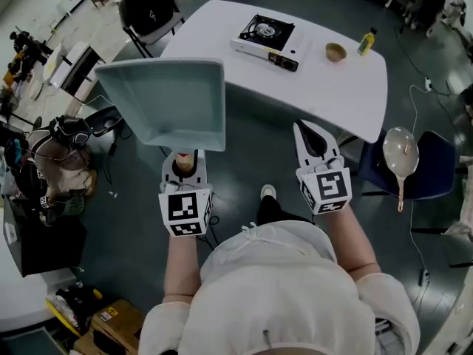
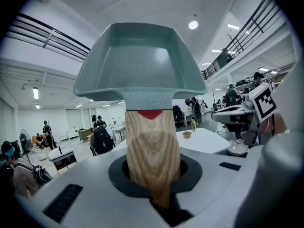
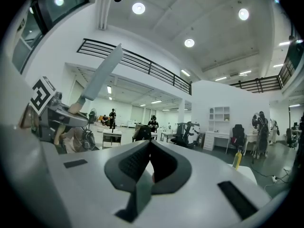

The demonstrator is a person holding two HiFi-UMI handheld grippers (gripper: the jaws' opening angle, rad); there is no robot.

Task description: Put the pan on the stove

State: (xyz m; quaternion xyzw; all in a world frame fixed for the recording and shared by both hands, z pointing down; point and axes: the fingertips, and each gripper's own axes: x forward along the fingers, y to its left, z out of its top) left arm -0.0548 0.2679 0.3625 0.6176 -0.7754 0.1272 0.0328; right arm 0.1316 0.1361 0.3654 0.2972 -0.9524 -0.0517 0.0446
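Observation:
A square grey-green pan [image 1: 166,98] with a wooden handle [image 1: 184,164] is held up in the air, short of the white table [image 1: 347,95]. My left gripper [image 1: 185,170] is shut on that handle [image 2: 152,151], and the pan's body [image 2: 140,63] rises above the jaws. The portable gas stove [image 1: 266,39] stands on the table's far side, with nothing on its burner. My right gripper [image 1: 316,145] hovers beside the left one, near the table's front edge. Its jaws [image 3: 149,163] are shut with nothing between them. In the right gripper view the pan [image 3: 102,75] shows edge-on at the left.
A small brown bowl [image 1: 335,52] and a yellow bottle [image 1: 366,41] stand on the table to the right of the stove. A blue chair [image 1: 436,170] at the right carries a pale round pan [image 1: 400,154]. Bags, chairs and boxes crowd the floor at the left.

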